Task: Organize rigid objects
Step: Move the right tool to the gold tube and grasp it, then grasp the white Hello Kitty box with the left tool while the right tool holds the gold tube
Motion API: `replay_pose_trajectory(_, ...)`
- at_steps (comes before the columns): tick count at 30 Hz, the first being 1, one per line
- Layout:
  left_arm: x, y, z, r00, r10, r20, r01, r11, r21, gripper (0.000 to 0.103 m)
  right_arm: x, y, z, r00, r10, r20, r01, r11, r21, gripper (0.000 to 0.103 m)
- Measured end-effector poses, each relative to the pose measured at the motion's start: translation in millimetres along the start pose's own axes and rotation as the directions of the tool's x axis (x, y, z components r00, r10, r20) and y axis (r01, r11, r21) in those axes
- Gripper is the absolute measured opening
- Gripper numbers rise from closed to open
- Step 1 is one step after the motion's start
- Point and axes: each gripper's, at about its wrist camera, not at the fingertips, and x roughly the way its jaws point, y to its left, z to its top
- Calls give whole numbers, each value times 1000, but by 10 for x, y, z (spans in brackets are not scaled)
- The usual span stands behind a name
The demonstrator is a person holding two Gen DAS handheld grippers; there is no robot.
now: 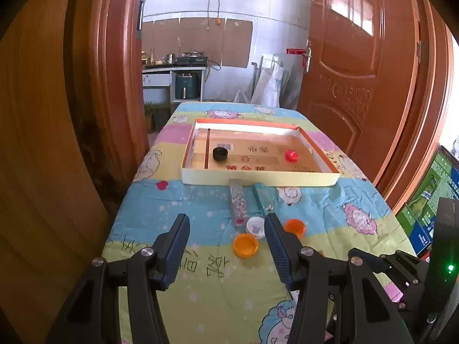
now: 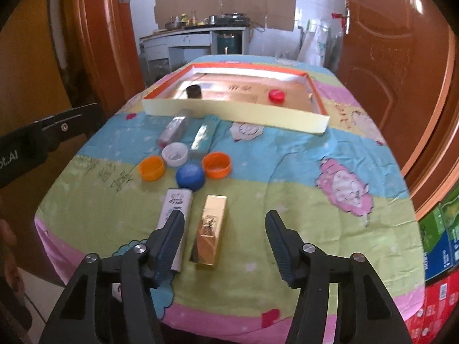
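A shallow open box (image 1: 258, 178) (image 2: 229, 113) lies at the far end of the table, holding a black cap (image 1: 220, 154) (image 2: 194, 91) and a red cap (image 1: 291, 155) (image 2: 276, 95). In front of it lie a clear bead box (image 1: 237, 203) (image 2: 173, 130), a teal box (image 2: 205, 134), a white cap (image 1: 255, 227) (image 2: 175, 154), two orange caps (image 2: 151, 167) (image 2: 216, 164) and a blue cap (image 2: 190, 176). My left gripper (image 1: 226, 220) hangs open near the caps. My right gripper (image 2: 225, 218) is open over a gold box (image 2: 210, 232), its pads clear of it. A white box (image 2: 175, 205) lies beside it.
The table wears a cartoon-print cloth (image 2: 330, 149). Wooden doors (image 1: 358, 71) flank it on both sides, with a kitchen behind. Printed cartons (image 2: 439, 243) stand at the right. The left gripper's body (image 2: 43, 134) shows at the left of the right wrist view.
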Motion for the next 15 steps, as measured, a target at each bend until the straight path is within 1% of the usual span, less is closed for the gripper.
replay_pose_trajectory(3,13,16,-24,1000,0,-5,0,1000,-4,55,44,43,0,1000,-19,-6,19,1000,-19,51)
replay_pose_trajectory(5,14,31,-44,1000,-5,-7,4,1000,-10,55,89,71,0,1000,-25,-17,24,999,-25,50)
replay_pose_trajectory(8,20,44,-70,1000,-1,-10,1,1000,-7,55,155,98,-18,999,-37,-35,36,999,-31,45)
replay_pose_trajectory(9,23,45,-71,1000,-2,-12,2,1000,-8,55,177,99,-22,999,-33,-42,31,999,-30,41)
replay_pose_trajectory(10,27,47,-78,1000,-5,-14,4,1000,-9,55,192,102,-24,999,-27,-48,25,999,-29,32)
replay_pose_trajectory(12,37,39,-97,1000,-16,-21,16,1000,-16,55,220,109,-29,998,-12,-60,10,999,-32,18)
replay_pose_trajectory(15,82,-37,-152,997,-54,-46,53,998,-17,55,203,87,-25,998,-2,-58,0,999,-37,18)
